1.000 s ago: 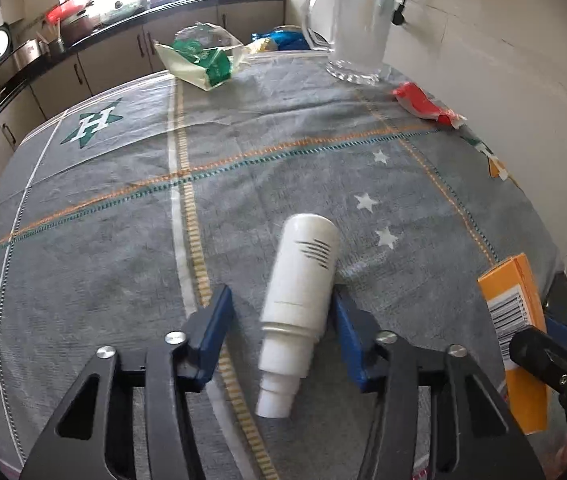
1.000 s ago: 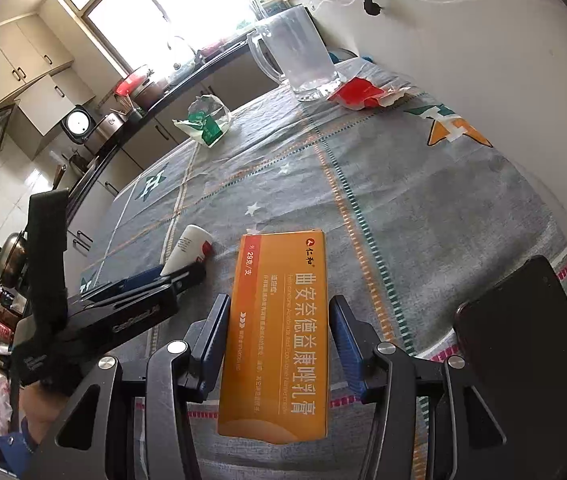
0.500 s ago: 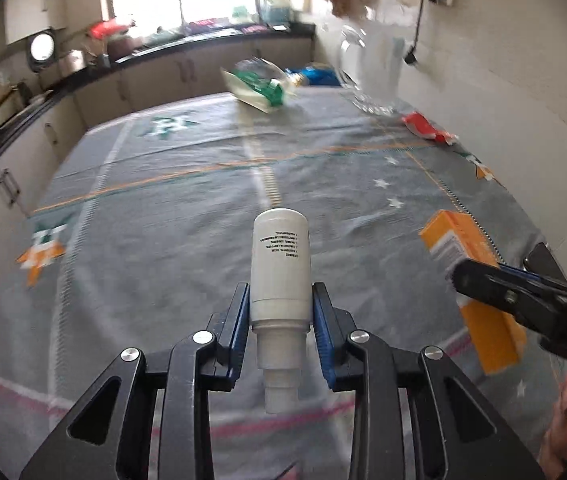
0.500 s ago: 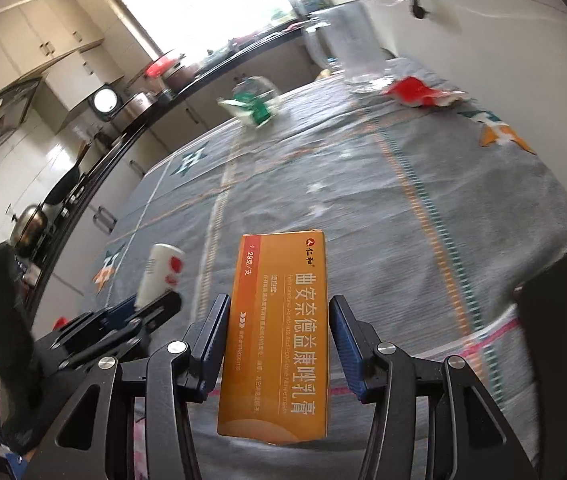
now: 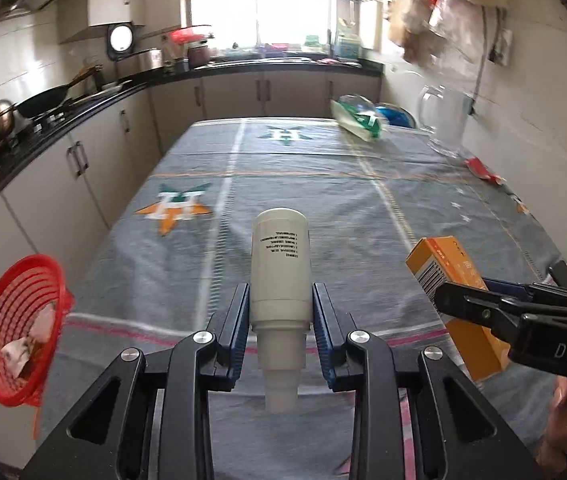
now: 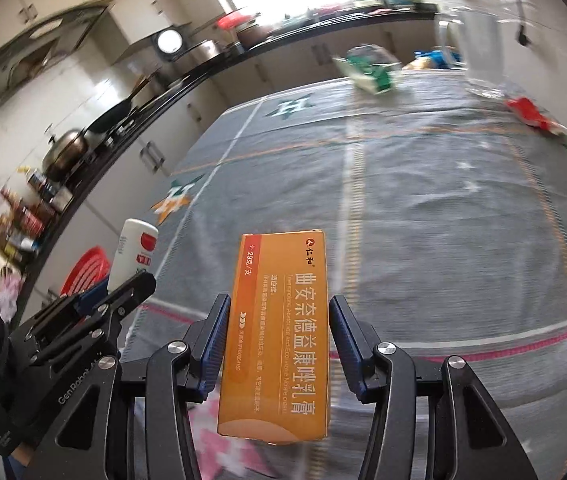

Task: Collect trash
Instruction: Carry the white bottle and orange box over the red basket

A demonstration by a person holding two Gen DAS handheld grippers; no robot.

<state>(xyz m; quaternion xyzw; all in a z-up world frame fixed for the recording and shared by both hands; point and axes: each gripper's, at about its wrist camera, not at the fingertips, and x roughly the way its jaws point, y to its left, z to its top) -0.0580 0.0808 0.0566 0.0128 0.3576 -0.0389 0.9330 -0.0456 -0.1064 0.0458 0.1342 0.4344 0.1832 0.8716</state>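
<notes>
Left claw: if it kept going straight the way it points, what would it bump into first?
Probably nothing nearby: the left claw, gripping the white bottle, aims along the grey tablecloth toward far cabinets; depth is unclear.

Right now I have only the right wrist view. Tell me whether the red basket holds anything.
Observer: Yes. The left wrist view shows crumpled white scraps inside the red basket.
Operator: Report how the white bottle is gripped.
Observer: The left gripper is shut on the white bottle, with the blue pads on its lower body and the narrow neck toward the camera.
Operator: Describe the orange box's hidden side.
Observer: The orange box, held in the right gripper, carries a barcode there.
</notes>
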